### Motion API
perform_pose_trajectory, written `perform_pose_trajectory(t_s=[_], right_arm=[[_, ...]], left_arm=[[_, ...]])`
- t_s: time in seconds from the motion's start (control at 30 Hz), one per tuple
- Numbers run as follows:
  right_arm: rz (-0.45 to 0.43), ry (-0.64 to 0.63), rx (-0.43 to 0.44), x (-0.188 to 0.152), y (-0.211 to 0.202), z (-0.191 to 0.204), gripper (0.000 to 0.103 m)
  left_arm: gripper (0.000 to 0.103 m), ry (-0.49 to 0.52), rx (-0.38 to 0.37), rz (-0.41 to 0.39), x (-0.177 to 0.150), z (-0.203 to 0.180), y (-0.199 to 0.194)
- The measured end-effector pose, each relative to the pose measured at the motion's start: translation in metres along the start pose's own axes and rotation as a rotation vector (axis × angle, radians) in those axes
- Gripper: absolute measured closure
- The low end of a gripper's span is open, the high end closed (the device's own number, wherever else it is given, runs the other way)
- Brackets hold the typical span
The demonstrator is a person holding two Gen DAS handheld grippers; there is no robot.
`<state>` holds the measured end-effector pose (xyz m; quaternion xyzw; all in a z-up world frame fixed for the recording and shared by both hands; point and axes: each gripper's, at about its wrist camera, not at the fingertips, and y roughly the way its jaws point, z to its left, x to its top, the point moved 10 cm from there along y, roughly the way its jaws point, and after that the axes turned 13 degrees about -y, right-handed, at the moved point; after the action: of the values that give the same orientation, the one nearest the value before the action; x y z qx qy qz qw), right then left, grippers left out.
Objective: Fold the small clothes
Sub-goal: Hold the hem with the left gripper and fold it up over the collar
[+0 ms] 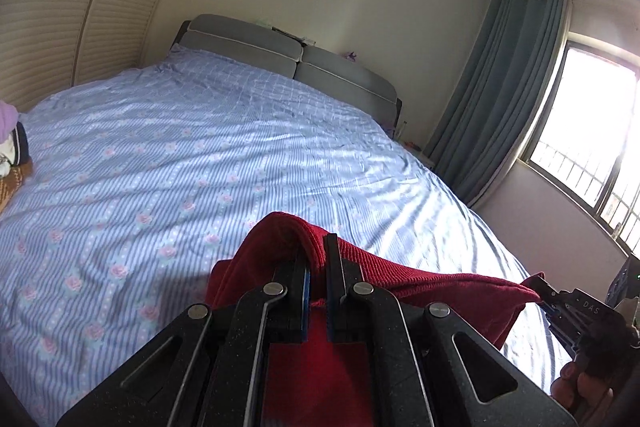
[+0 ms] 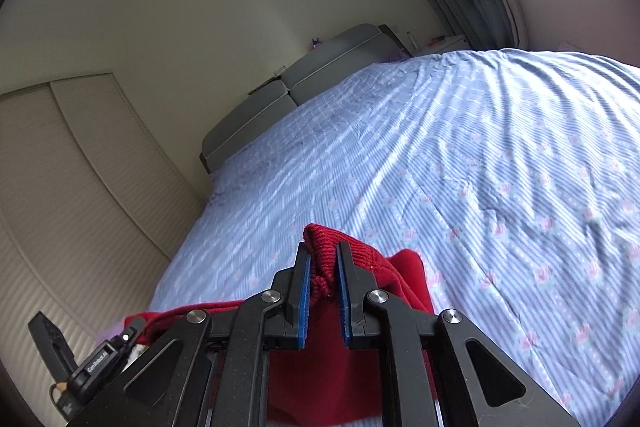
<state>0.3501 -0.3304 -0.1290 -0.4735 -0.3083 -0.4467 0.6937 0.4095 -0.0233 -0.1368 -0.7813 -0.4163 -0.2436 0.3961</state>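
Above the bed [image 1: 200, 147], the red garment [image 1: 440, 279] stretches sideways between both grippers.

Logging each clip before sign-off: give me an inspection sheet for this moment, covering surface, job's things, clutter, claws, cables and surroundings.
Surface: bed under a wrinkled blue striped sheet with pink flowers.
Job's things: one red knit garment, lifted, stretched between both claws.
Clutter: small pile of clothes at the bed's left edge, mostly cut off.
Claws: left claw shut on the garment's edge; right claw shut on a ribbed edge of it.
Cables: nothing seen.
Surroundings: grey headboard, teal curtain, bright barred window, louvred wardrobe doors.
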Motion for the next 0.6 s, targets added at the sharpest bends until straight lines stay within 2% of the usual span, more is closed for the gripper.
perform_pose_trajectory(t_s=[0.17,0.33,0.6], right_arm=[[0.04,0.019,-0.029,0.005,0.056,-0.019,0.091],[0.113,0.017,-0.053,-0.015,0.106,-0.034,0.091],[0.192,-0.012,-0.095,-0.045,0.15,-0.054,0.09]], left_arm=[[0.095,-0.002,0.038,0.045,-0.001,0.014,0.054],[0.095,0.007,0.089,0.084,-0.012,0.035,0.093],[0.094,0.062,0.168,0.141,-0.037,0.055,0.131]])
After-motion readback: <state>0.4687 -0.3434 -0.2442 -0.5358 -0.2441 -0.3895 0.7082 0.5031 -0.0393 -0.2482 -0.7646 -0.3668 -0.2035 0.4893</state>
